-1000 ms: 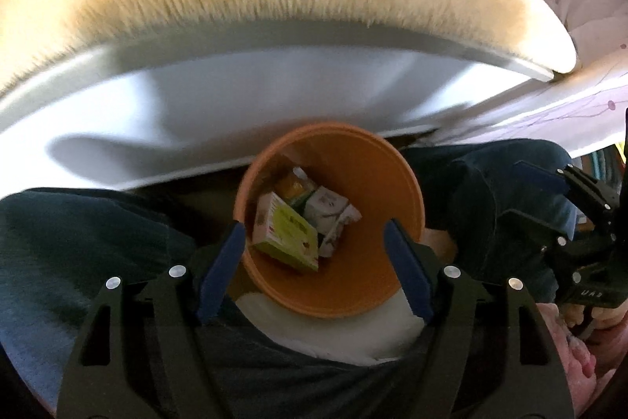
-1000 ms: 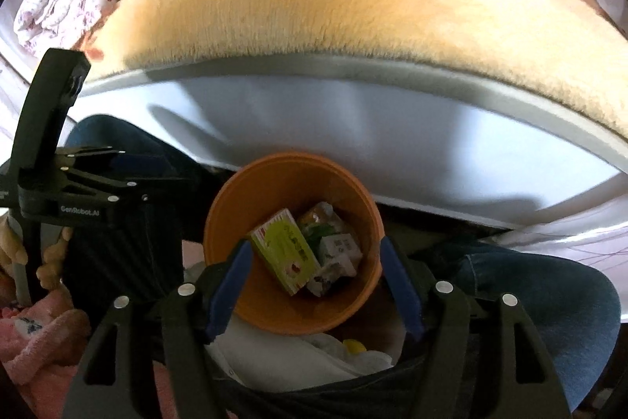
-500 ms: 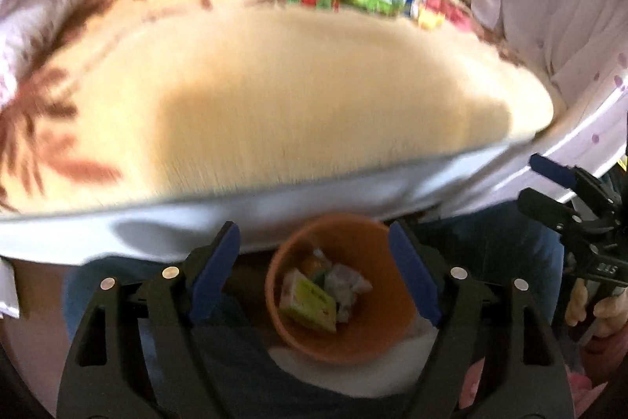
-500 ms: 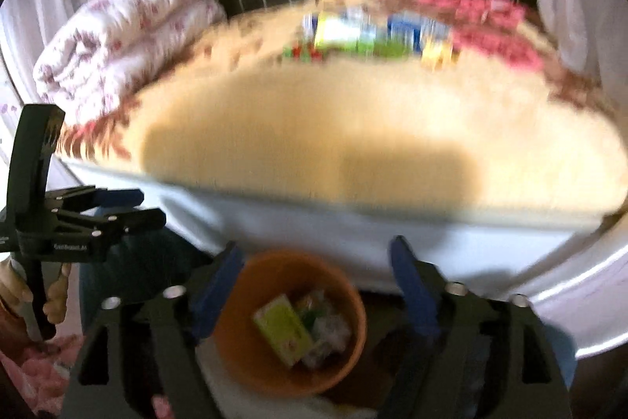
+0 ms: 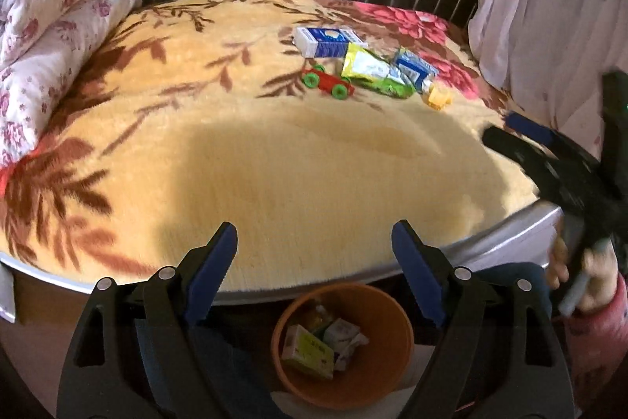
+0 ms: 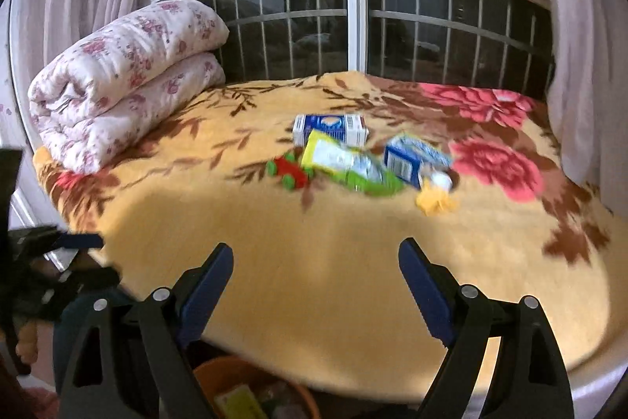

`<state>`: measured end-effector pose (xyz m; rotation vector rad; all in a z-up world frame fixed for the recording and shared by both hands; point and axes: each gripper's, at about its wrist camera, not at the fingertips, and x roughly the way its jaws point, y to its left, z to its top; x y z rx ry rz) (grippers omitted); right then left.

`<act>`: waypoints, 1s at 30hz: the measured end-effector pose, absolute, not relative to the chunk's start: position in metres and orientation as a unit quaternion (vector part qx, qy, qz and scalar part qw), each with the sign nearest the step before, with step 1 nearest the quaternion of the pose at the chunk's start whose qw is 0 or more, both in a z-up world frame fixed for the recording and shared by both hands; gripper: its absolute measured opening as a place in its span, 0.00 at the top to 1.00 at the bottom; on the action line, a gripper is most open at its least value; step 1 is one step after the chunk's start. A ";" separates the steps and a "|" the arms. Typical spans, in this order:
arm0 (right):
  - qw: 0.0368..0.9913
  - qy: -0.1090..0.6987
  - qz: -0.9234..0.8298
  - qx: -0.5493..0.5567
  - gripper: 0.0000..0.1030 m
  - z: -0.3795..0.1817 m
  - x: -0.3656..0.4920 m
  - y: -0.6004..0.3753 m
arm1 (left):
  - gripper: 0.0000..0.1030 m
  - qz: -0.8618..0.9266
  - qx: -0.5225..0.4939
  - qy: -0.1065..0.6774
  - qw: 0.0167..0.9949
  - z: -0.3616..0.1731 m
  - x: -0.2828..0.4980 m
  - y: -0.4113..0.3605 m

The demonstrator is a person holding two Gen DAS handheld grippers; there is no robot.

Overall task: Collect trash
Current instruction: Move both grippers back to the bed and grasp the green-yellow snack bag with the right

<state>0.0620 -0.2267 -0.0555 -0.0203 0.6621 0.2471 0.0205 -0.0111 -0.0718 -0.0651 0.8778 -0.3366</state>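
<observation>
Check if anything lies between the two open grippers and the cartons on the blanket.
Nothing visible does. Bare yellow blanket stretches from the right gripper and left gripper to the cartons; only a toy car sits beside the pile.

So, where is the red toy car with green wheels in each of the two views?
Left wrist view: the red toy car lies above centre, just left of the yellow-green pouch.
Right wrist view: the car lies near the centre, blurred, again at the pouch's left end.
Shared landmark: the white and blue carton lies on the blanket just behind the car in both.
</observation>
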 end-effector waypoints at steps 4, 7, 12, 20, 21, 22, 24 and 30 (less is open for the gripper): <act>0.928 0.350 0.124 -0.039 0.19 -0.065 0.122 -0.224 | 0.23 -0.159 -0.036 0.425 0.890 -0.071 0.028 -0.009; 0.916 0.372 0.131 -0.076 0.20 -0.077 0.162 -0.218 | 0.23 -0.156 -0.039 0.428 0.889 -0.072 0.034 -0.007; 0.891 0.412 0.132 -0.136 0.21 -0.102 0.212 -0.208 | 0.23 -0.152 -0.049 0.435 0.886 -0.075 0.046 -0.003; 0.870 0.439 0.105 -0.201 0.40 -0.125 0.249 -0.198 | 0.23 -0.150 -0.065 0.447 0.879 -0.084 0.062 0.001; 0.872 0.437 0.097 -0.201 0.46 -0.124 0.249 -0.199 | 0.23 -0.150 -0.066 0.448 0.879 -0.084 0.063 0.001; 0.873 0.436 0.093 -0.197 0.50 -0.123 0.248 -0.202 | 0.23 -0.149 -0.066 0.448 0.879 -0.084 0.063 0.001; 0.877 0.433 0.099 -0.185 0.52 -0.119 0.246 -0.204 | 0.23 -0.151 -0.064 0.447 0.879 -0.084 0.063 0.001; 0.897 0.405 0.111 -0.140 0.53 -0.091 0.219 -0.208 | 0.23 -0.154 -0.063 0.443 0.881 -0.081 0.062 0.000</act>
